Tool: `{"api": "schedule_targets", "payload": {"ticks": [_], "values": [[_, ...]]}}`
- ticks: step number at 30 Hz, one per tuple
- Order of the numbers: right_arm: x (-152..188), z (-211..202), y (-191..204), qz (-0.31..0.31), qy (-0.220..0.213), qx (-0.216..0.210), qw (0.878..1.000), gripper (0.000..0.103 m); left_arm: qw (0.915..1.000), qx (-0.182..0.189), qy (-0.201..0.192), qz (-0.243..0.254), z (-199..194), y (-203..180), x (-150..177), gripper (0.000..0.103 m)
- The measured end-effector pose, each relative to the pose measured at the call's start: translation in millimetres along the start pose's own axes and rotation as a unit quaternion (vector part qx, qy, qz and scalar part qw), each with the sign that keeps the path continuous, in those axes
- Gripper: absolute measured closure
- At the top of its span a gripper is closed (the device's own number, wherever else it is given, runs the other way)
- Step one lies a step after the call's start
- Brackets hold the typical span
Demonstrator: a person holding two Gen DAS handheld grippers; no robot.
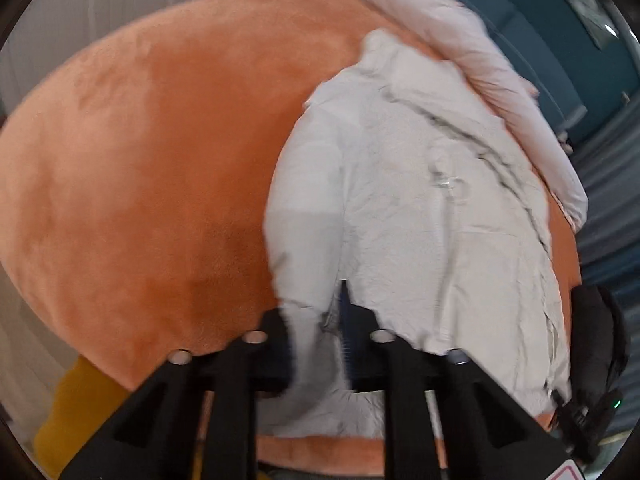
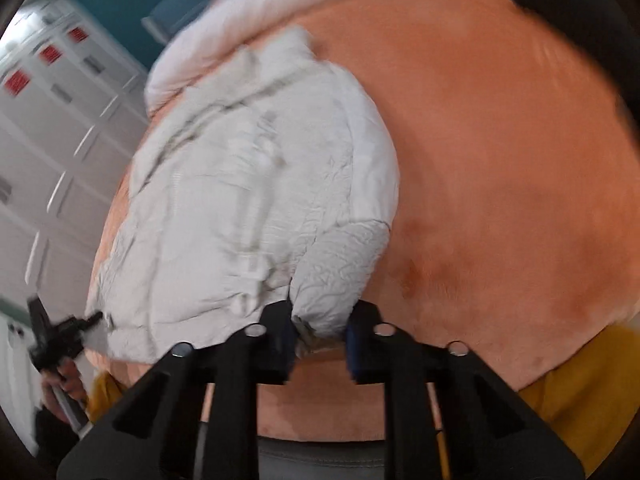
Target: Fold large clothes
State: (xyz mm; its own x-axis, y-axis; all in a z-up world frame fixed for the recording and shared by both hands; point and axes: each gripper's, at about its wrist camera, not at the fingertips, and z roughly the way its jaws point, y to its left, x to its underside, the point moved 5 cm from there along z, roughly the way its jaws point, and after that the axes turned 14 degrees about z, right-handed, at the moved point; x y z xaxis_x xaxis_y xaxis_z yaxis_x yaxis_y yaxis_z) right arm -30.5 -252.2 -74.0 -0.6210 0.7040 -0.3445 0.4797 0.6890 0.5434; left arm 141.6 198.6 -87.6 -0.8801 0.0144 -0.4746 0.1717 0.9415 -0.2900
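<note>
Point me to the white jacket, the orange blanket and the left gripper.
white jacket (image 1: 432, 208): left wrist view, on its crumpled body.
orange blanket (image 1: 152, 168): left wrist view, on bare plush beside the jacket.
left gripper (image 1: 316, 336): left wrist view, between fingertips pinching the jacket's edge.

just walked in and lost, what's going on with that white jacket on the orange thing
A person is folding a white jacket spread on an orange blanket, with a pair of tongs in each hand. The left tongs are shut on a strip of its fabric at the near edge. The right tongs sit around the cuff of a sleeve; the blur hides whether they pinch it. No fold is finished yet.
</note>
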Motion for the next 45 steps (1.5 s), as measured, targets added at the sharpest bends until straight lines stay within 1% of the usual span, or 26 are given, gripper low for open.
{"api": "schedule_targets", "payload": {"ticks": [3,5,7,10,14,16,17,19,21,22,23,24,25,26,27,28,29,30,31,34,38,40,41,42,43,45], "values": [[2.1,-32.5,12.0,-0.02,-0.004,-0.023,1.0,0.09,0.9991,0.003,-0.015,0.04,-32.7,-15.3,0.5,0.095],[12.9,-52.0,12.0,-0.049,0.005,-0.011,0.999,0.09,0.9979,-0.001,-0.007,0.065,-48.8,-21.7,9.9,0.095],[32.0,-64.3,1.0,-0.073,0.025,0.008,0.997,0.09,0.9961,-0.008,0.012,0.087,-60.1,-23.9,29.0,0.096],[68.3,-78.3,-24.9,-0.089,0.072,0.042,0.993,0.09,0.9913,-0.019,0.063,0.114,-73.9,-20.3,79.9,0.096],[112.1,-84.8,-50.7,-0.082,0.13,0.077,0.985,0.09,0.9853,-0.035,0.11,0.125,-85.0,-13.0,136.5,0.095],[122.5,-86.5,-57.8,-0.072,0.133,0.071,0.986,0.089,0.9883,-0.03,0.1,0.112,-92.2,-11.1,144.1,0.093],[119.1,-86.4,-55.7,-0.07,0.129,0.068,0.987,0.089,0.9905,-0.027,0.092,0.098,-95.3,-9.5,143.8,0.092],[108.7,-84.1,-54.7,-0.063,0.13,0.062,0.988,0.083,0.9933,-0.025,0.085,0.074,-98.5,-5.1,136.3,0.085],[103.3,-93.2,-52.4,-0.059,0.128,0.062,0.988,0.072,0.9959,-0.014,0.073,0.051,-108.6,-4.1,126.3,0.085],[93.9,-100.6,-51.2,-0.066,0.12,0.065,0.988,0.068,0.9965,-0.008,0.068,0.047,-114.2,-5.2,122.2,0.085],[93.9,-105.9,-51.7,-0.07,0.11,0.067,0.989,0.066,0.9973,0.001,0.06,0.042,-122.7,-7.2,116.0,0.085],[79.4,-117.5,-51.0,-0.074,0.081,0.077,0.991,0.061,0.998,0.007,0.049,0.038,-129.5,-10.9,110.3,0.084],[69.9,-127.1,-58.5,-0.075,0.057,0.086,0.992,0.054,0.999,0.008,0.028,0.034,-139.8,-12.9,98.4,0.084],[55.4,-135.5,-61.9,-0.073,0.036,0.087,0.993,0.052,0.9993,0.002,0.007,0.035,-148.5,-14.4,90.9,0.083],[40.0,-143.8,-64.0,-0.063,0.015,0.082,0.995,0.052,0.9988,-0.009,-0.026,0.04,-159.3,-18.1,78.5,0.079],[24.4,-150.0,-63.1,-0.05,-0.009,0.073,0.996,0.052,0.996,-0.018,-0.072,0.049,-171.0,-21.2,60.1,0.069],[10.0,-152.8,-60.3,-0.042,-0.031,0.064,0.997,0.052,0.9935,-0.024,-0.097,0.054,-174.7,-24.2,47.8,0.065],[-2.3,-151.3,-56.1,-0.039,-0.044,0.056,0.997,0.055,0.9912,-0.029,-0.114,0.06,-173.9,-27.4,32.8,0.064],[-17.9,-142.6,-43.7,-0.043,-0.054,0.047,0.996,0.059,0.9896,-0.034,-0.123,0.065,-169.5,-31.9,17.4,0.064],[-48.4,-109.7,2.4,-0.077,-0.079,0.018,0.994,0.06,0.9868,-0.035,-0.135,0.083,-132.9,-57.8,-35.6,0.064],[-75.3,-54.8,72.3,-0.142,-0.111,0.001,0.984,0.06,0.9821,-0.037,-0.146,0.113,-76.5,-95.2,-89.9,0.064],[-94.6,-20.5,103.6,-0.148,-0.11,-0.009,0.983,0.06,0.9804,-0.044,-0.152,0.117,-51.6,-107.2,-109.6,0.064],[-99.4,-7.2,115.3,-0.144,-0.11,-0.01,0.983,0.06,0.9806,-0.035,-0.148,0.124,-33.5,-116.1,-121.6,0.064],[-106.4,7.9,124.5,-0.142,-0.107,-0.011,0.984,0.061,0.9809,-0.041,-0.144,0.124,-17.2,-121.5,-131.4,0.063],[-116.9,27.7,135.9,-0.142,-0.106,-0.007,0.984,0.063,0.9816,-0.045,-0.14,0.122,-1.7,-125.6,-139.8,0.063],[-127.6,51.1,151.6,-0.146,-0.11,0.004,0.983,0.064,0.9819,-0.04,-0.133,0.128,20.5,-131.6,-149.2,0.063]]}}
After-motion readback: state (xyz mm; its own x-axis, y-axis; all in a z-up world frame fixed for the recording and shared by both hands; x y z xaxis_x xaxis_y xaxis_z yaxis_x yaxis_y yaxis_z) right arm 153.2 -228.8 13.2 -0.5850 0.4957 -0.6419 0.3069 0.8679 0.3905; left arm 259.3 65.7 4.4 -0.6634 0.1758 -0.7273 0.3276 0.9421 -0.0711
